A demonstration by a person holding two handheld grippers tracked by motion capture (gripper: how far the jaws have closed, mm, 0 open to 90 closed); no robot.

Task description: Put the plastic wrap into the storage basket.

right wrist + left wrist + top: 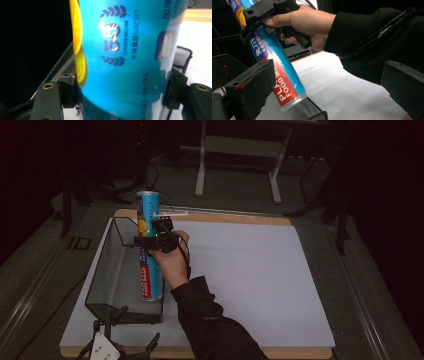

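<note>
One blue tube (277, 75) — "FOOD" label

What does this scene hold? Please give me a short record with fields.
Held item: blue roll of plastic food wrap
Holder: right gripper, jaws shut on its sides
Position: tilted over black mesh basket
Left gripper: open, holding nothing, at near table edge
Surface: white sheet on wooden board
</note>
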